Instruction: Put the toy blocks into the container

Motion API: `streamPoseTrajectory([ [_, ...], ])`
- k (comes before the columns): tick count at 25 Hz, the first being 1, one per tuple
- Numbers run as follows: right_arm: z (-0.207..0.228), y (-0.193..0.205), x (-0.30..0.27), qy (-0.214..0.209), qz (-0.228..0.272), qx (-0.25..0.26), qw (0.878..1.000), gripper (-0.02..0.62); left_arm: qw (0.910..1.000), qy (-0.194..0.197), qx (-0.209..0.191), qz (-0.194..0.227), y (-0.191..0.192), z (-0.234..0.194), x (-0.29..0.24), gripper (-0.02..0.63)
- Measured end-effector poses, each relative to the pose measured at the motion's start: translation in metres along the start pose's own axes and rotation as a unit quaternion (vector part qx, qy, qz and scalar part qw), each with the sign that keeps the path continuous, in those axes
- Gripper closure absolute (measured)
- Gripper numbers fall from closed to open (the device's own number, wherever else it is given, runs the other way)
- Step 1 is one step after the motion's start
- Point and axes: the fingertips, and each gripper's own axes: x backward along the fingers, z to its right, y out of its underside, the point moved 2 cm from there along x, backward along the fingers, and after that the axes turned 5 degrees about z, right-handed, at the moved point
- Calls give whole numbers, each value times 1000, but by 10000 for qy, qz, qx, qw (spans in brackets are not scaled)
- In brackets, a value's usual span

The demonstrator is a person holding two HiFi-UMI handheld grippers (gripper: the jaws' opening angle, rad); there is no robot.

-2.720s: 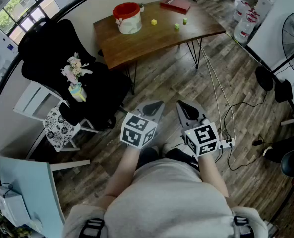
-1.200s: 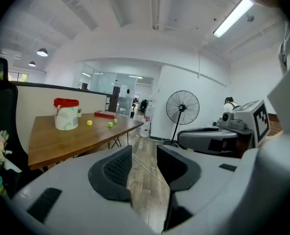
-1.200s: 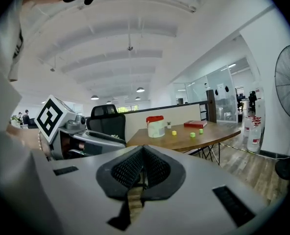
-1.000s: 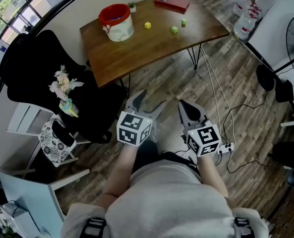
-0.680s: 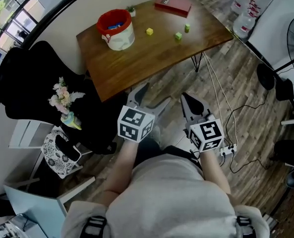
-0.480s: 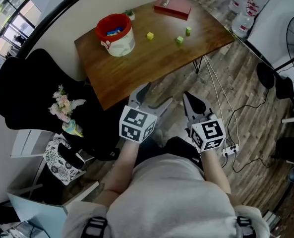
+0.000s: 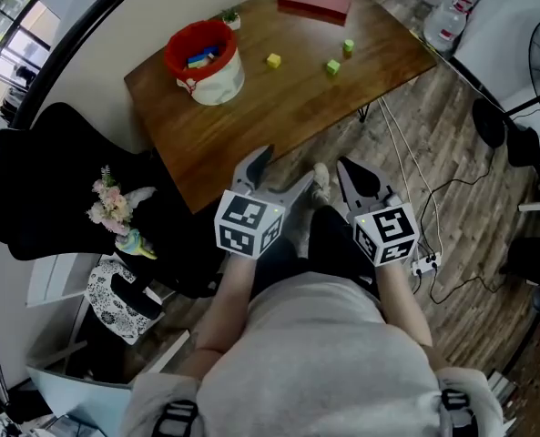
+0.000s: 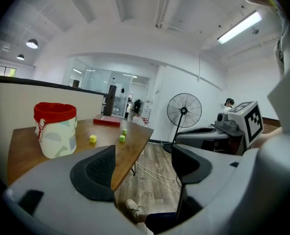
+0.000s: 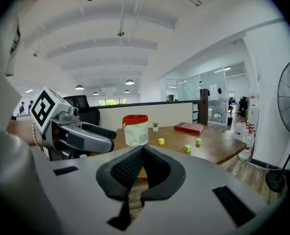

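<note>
Wooden table [image 7: 251, 121] ahead — left gripper [image 8: 145, 166] fingers [image 8: 100, 171] spread, empty, just closing slightly; right gripper [image 9: 142, 154] fingers [image 9: 126, 173] pressed together.

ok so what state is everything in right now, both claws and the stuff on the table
left claw: open wide, jaws just eased in slightly, nothing between them
right claw: shut, empty
container: upright, top open, toy blocks inside
yellow block: loose on the table
nearer green block: loose on the table
farther green block: loose on the table
red book: closed, lying flat
</note>
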Motion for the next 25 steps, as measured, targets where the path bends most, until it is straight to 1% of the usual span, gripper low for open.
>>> streamPoseTrajectory([
  [2,8,-1,-13,-40,-14,-12,10000,586,10000,4,25,-34,-2,-8,-10,262],
  [5,25,-7,-38,-155,-27,84,9998,586,10000,-27,90,-30,-7,-23,-32,264],
  [7,41,-13,-57,-235,11,175,9996,586,10000,-43,51,-46,-14,-34,-51,264],
  [10,68,-17,-85,-334,13,228,9992,586,9999,-95,-38,-96,-25,-51,-83,264],
  [14,106,-24,-118,-484,-48,259,9985,586,9998,-200,16,-73,-43,-74,-125,264],
  [18,150,-34,-147,-533,-12,258,9982,586,9996,-268,-58,-59,-63,-91,-163,247],
  [25,207,-44,-183,-669,45,265,9974,586,9989,-410,-183,-159,-85,-113,-226,247],
])
